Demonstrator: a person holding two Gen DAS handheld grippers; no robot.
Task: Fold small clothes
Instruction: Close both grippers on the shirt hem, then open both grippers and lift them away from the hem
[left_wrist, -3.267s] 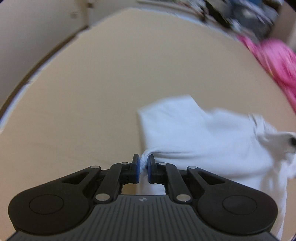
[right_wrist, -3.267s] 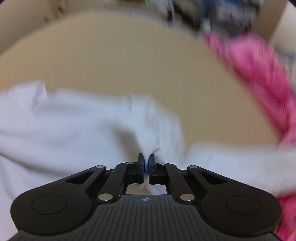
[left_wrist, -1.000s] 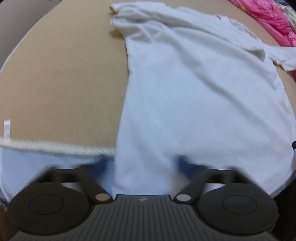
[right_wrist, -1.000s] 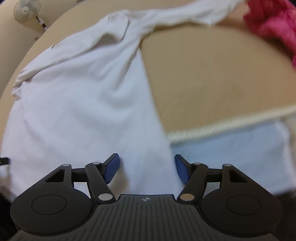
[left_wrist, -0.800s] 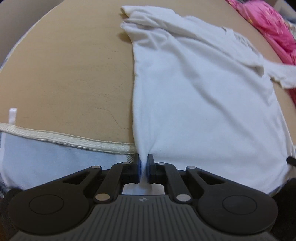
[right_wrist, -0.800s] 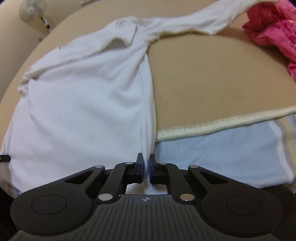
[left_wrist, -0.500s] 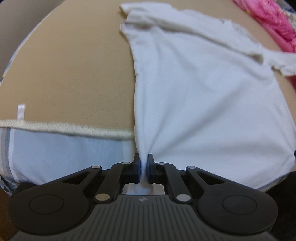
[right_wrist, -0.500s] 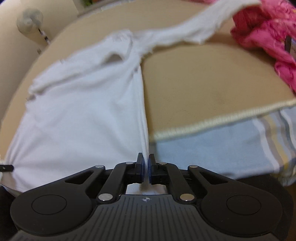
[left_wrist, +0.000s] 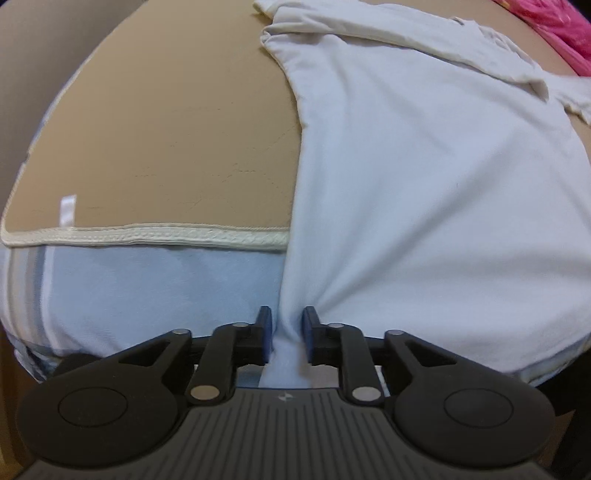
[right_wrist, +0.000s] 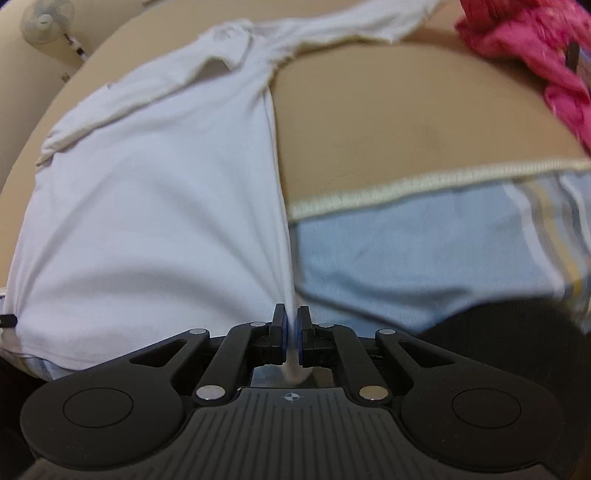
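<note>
A: Left gripper (left_wrist: 287, 338): state?
B: Jaws a little apart; they have just been opening. A bunched corner of the white shirt (left_wrist: 424, 184) fills the gap and touches both blue pads, with creases fanning out from that point. A loose pinch on the hem.

A: Right gripper (right_wrist: 291, 334)?
B: Pads pressed nearly together on a thin fold of the same shirt (right_wrist: 147, 203), at the opposite hem corner. The fabric edge runs straight away from the fingertips.

A: Where does the shirt lie?
B: Ahead of both grippers, spread flat on the tan mat (left_wrist: 166, 129), collar and sleeves at the far end. From the left gripper the body lies ahead and to the right; from the right gripper, ahead and to the left. The near hem hangs past the mat's cream edge, over the pale blue sheet (left_wrist: 147, 288) just in front of the fingers.

A: Anything else?
B: Pink clothes (right_wrist: 535, 55) far ahead to the right of the right gripper, apart from the shirt body. A small white tag (left_wrist: 67, 209) on the mat's near left corner. A fan (right_wrist: 46, 16) far off, upper left
</note>
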